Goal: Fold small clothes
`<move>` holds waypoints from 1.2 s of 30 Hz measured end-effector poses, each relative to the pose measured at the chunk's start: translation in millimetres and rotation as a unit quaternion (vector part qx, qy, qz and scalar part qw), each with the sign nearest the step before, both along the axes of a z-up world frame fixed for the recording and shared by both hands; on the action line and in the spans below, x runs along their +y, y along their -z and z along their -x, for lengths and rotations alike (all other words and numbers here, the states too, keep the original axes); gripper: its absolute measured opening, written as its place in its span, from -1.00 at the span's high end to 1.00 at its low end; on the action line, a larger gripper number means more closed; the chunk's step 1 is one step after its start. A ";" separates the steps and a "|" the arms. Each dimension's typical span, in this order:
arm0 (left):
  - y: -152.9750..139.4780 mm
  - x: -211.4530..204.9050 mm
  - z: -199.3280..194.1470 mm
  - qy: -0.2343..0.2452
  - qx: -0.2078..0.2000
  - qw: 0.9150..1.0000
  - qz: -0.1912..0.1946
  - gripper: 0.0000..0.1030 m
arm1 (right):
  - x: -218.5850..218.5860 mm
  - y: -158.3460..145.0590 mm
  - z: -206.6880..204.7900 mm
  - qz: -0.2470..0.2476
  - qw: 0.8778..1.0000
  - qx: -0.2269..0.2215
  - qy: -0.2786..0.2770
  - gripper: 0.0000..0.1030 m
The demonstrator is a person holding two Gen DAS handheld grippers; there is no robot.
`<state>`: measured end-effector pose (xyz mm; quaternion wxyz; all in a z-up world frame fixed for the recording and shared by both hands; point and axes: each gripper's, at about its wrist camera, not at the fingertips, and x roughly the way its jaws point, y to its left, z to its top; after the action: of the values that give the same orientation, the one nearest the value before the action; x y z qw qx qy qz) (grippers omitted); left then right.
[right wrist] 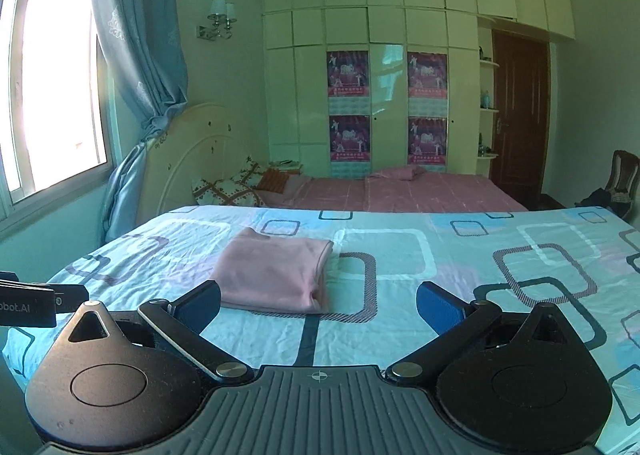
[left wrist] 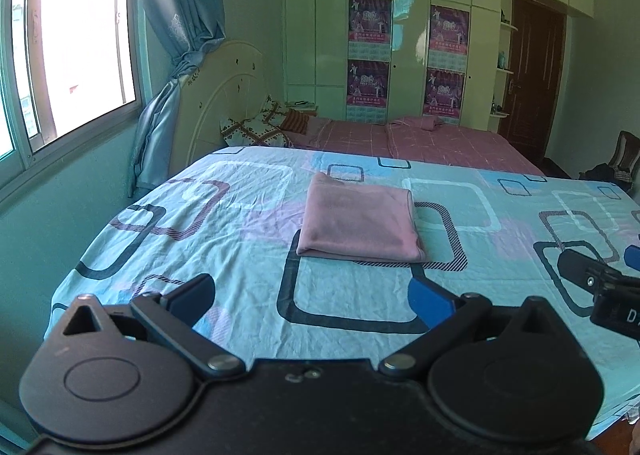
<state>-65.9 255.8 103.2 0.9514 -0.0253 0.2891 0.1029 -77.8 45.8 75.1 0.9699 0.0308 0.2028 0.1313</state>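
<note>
A pink garment [left wrist: 360, 221] lies folded into a neat rectangle on the blue patterned sheet [left wrist: 224, 207]; it also shows in the right wrist view [right wrist: 276, 275]. My left gripper [left wrist: 312, 295] is open and empty, held back from the garment's near edge. My right gripper [right wrist: 318, 307] is open and empty, just short of the garment's near right corner. The right gripper's body [left wrist: 600, 287] shows at the right edge of the left wrist view. The left gripper's body [right wrist: 36, 301] shows at the left edge of the right wrist view.
Behind the patterned sheet lies a bed with a pink cover [left wrist: 420, 139] and pillows [left wrist: 260, 127] against a headboard. A window [left wrist: 72, 35] and blue curtain [left wrist: 176, 35] are on the left, wardrobes [left wrist: 408, 35] at the back, a chair [left wrist: 624, 159] at the right.
</note>
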 end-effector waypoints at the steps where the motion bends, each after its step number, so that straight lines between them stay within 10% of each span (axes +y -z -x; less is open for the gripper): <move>1: -0.4 -0.2 1.1 0.000 -0.001 1.000 -0.001 -0.98 | -0.5 -0.3 0.4 -0.003 1.000 0.001 0.000 -0.99; 36: -1.4 -1.1 13.8 -0.002 -0.009 1.000 0.000 -0.98 | -9.6 -1.7 10.8 -0.007 1.000 0.001 0.000 -0.99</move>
<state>-79.7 254.7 104.6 0.9537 -0.0263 0.2809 0.1045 -88.6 36.3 76.7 0.9694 0.0376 0.2030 0.1324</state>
